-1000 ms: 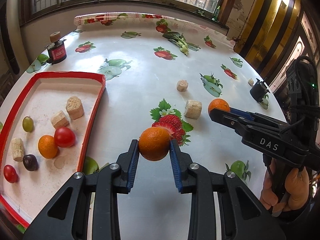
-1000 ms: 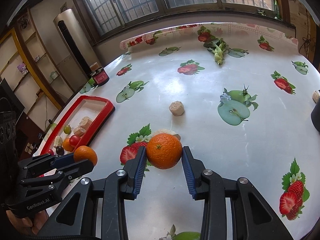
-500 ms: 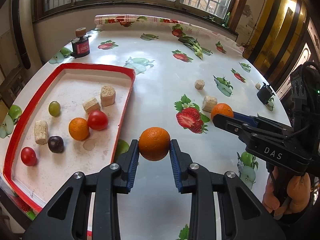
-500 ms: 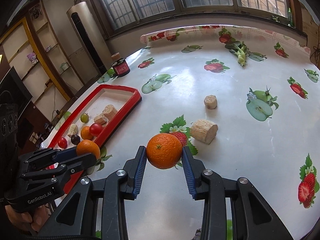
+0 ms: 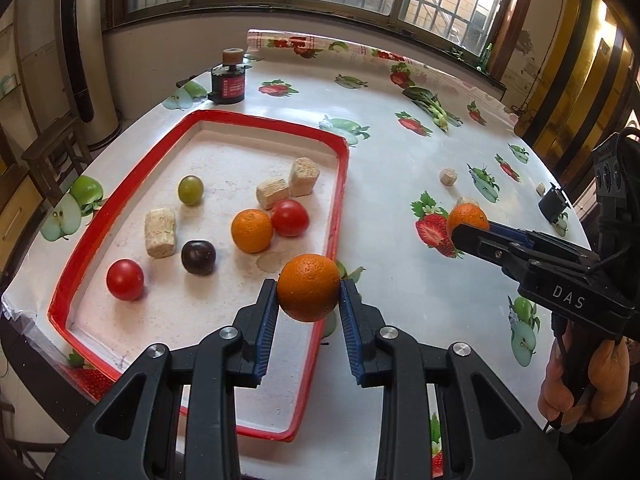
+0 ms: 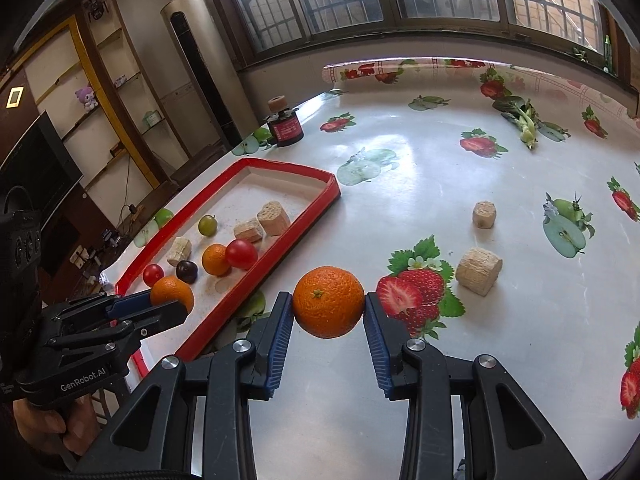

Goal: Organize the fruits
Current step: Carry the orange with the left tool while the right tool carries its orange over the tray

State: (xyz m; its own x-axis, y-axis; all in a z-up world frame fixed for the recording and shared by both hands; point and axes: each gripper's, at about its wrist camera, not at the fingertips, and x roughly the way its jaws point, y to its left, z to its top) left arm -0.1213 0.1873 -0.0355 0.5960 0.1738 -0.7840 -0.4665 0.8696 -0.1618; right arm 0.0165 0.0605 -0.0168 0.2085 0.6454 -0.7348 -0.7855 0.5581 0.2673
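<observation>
Left wrist view: the left gripper pinches an orange between its blue pads, held above the near right rim of the red tray. At two o'clock, the right gripper clamps a second orange over the fruit-print tablecloth. Farther in, at ten o'clock, the tray holds a third orange, two tomatoes, a dark plum, a green grape and cork-like blocks.

Orange clamped in left claw over red tray edge, second orange clamped in right claw, airborne above surface
</observation>
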